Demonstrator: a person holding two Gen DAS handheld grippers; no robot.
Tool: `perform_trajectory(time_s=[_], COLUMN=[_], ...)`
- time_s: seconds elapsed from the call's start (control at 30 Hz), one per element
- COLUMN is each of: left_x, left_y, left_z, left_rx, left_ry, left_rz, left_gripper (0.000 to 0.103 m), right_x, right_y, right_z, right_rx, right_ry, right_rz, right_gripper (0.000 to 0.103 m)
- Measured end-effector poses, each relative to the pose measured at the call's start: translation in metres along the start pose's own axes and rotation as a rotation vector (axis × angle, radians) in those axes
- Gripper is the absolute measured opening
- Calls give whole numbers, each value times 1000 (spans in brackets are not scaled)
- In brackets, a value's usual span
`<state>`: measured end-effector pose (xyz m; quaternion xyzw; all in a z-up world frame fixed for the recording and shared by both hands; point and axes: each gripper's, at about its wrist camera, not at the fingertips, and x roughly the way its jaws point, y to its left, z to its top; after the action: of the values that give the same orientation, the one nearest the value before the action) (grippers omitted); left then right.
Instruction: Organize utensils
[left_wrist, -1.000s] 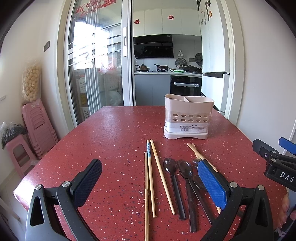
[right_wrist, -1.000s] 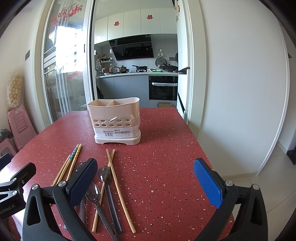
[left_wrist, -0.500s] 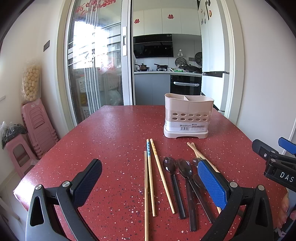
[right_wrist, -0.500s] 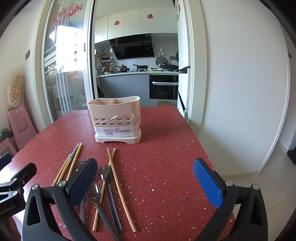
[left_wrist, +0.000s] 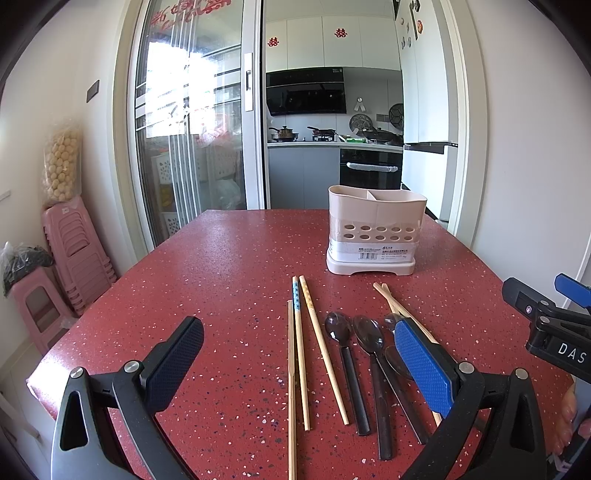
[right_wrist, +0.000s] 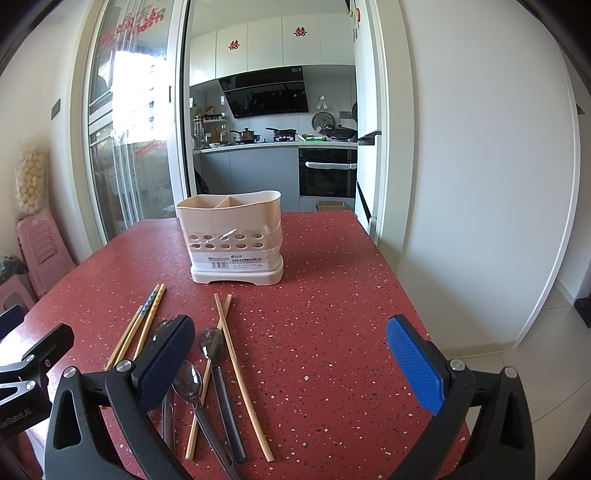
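Observation:
A beige two-compartment utensil holder (left_wrist: 373, 229) stands upright on the red speckled table (left_wrist: 229, 280); it also shows in the right wrist view (right_wrist: 232, 236). Several wooden chopsticks (left_wrist: 301, 354) and dark plastic spoons (left_wrist: 345, 365) lie loose in front of it. In the right wrist view two chopsticks (right_wrist: 238, 373) cross over the spoons (right_wrist: 214, 376). My left gripper (left_wrist: 299, 369) is open and empty, above the near chopsticks. My right gripper (right_wrist: 291, 365) is open and empty, above the table right of the spoons; it also shows in the left wrist view (left_wrist: 546, 317).
The table's right edge (right_wrist: 417, 317) drops to a white tiled floor beside a white wall. Pink stacked stools (left_wrist: 74, 254) stand left of the table by a glass sliding door. A kitchen lies beyond the open doorway.
Both views have drifted very slightly; the holder sits a touch higher in frame. Nothing was gripped or moved on the table.

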<state>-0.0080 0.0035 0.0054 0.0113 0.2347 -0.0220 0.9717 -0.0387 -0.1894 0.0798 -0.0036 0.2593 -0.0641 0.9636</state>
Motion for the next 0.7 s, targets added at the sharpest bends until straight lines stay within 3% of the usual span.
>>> perform_trajectory(time_s=[0.7], left_x=[1], left_y=[0], left_z=[-1], left_rx=[-1], left_ry=[3], left_rz=[1], left_gripper=[103], right_x=[0], right_y=[0], right_z=[0], right_rx=[2], right_ry=[12], right_rz=[4], right_gripper=[103])
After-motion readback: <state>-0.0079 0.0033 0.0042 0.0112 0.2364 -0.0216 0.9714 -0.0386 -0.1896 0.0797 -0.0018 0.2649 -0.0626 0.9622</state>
